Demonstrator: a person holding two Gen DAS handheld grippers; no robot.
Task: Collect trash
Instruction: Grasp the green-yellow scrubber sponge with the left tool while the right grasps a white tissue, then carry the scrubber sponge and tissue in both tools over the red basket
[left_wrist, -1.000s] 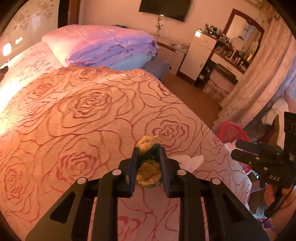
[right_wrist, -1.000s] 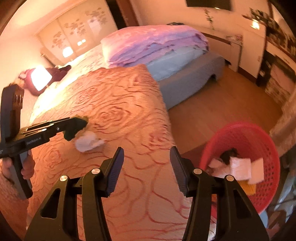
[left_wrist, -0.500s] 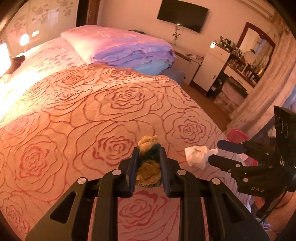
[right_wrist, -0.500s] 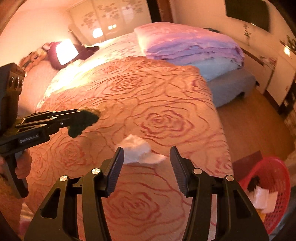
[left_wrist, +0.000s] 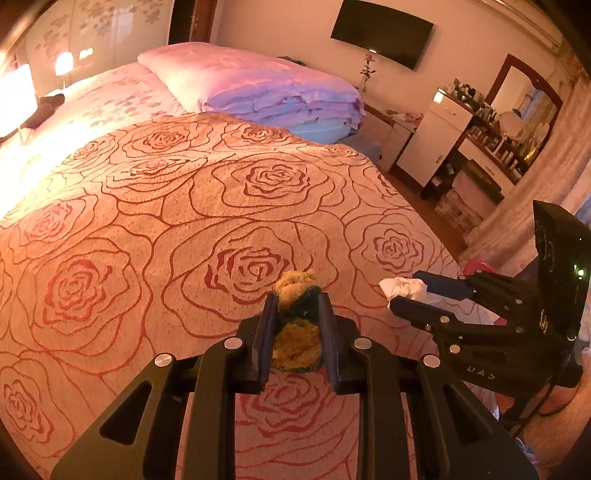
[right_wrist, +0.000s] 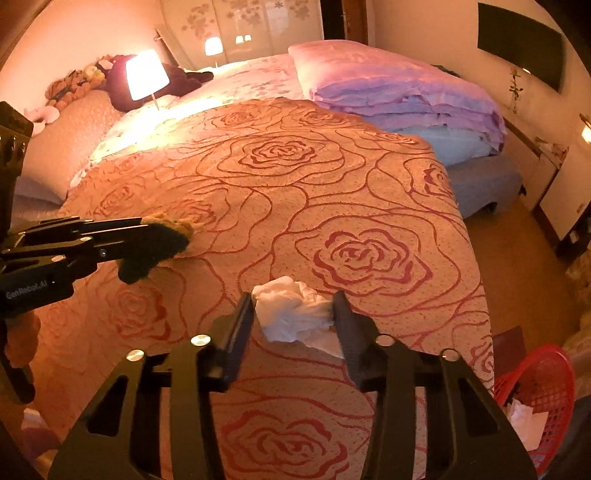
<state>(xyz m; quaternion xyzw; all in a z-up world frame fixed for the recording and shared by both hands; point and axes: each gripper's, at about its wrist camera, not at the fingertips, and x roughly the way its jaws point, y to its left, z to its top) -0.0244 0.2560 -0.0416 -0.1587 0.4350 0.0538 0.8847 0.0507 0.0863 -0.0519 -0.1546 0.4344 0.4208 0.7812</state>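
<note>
left gripper (left_wrist: 295, 325): jaws drawn in close, clamped on a yellow-and-green scouring sponge (left_wrist: 296, 317), carried above the rose-patterned bedspread (left_wrist: 147, 229); seen from the right wrist view as a dark wad at the finger ends (right_wrist: 155, 243). right gripper (right_wrist: 293, 314): jaws parted wide, one on each side of a crumpled white tissue (right_wrist: 295, 314) that lies on the bedspread near the bed's foot; whether the pads press the tissue cannot be told. in the left wrist view the same tissue (left_wrist: 404, 286) sits at the tips of the right gripper (left_wrist: 406, 295). red mesh basket (right_wrist: 535, 391): on the floor beside the bed's corner, holding white paper scraps and something dark. folded pink and lilac quilts (left_wrist: 266, 88): stacked at the far end of the bed. lit lamp (right_wrist: 146, 75): by the headboard side.
</note>
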